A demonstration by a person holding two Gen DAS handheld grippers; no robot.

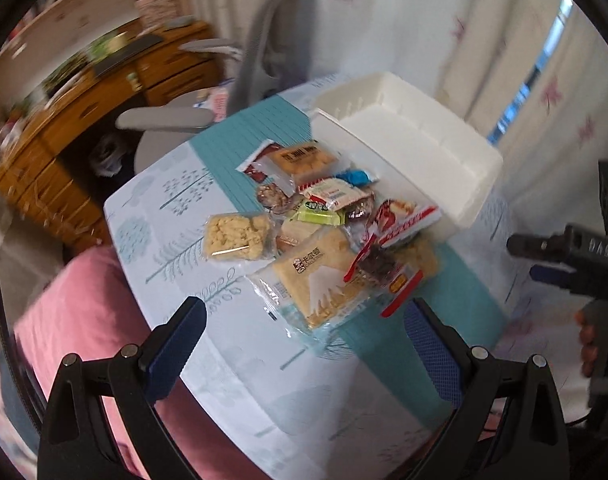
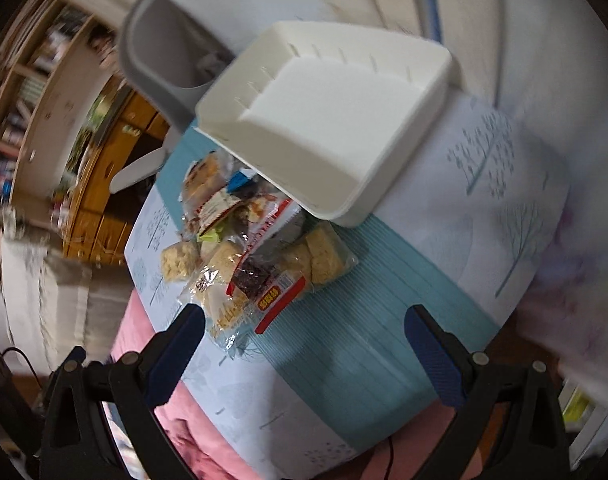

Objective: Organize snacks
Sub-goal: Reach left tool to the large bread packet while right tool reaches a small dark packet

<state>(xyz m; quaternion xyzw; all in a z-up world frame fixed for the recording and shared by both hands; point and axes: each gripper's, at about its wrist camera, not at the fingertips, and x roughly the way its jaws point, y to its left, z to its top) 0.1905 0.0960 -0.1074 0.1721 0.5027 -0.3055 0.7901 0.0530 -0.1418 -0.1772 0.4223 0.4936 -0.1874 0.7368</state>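
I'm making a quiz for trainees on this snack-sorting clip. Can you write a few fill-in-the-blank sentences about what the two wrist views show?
1. The white bin holds ____ snacks so far.
2. The snack pile lies on the table beside the bin, not ____ it.
3. Both the left tongs and the right tongs are ____ and hold nothing.
4. The tablecloth is printed with ____.

Missing words: no; inside; open; trees

Soft daylight enters through the pale floral curtains (image 1: 484, 40) at upper right. Motion blur smears the wooden desk (image 1: 83, 120) at left in both views. Heavy fisheye bending, black vignette at corners. Glare on the clear plastic snack wrappers (image 1: 316, 288).
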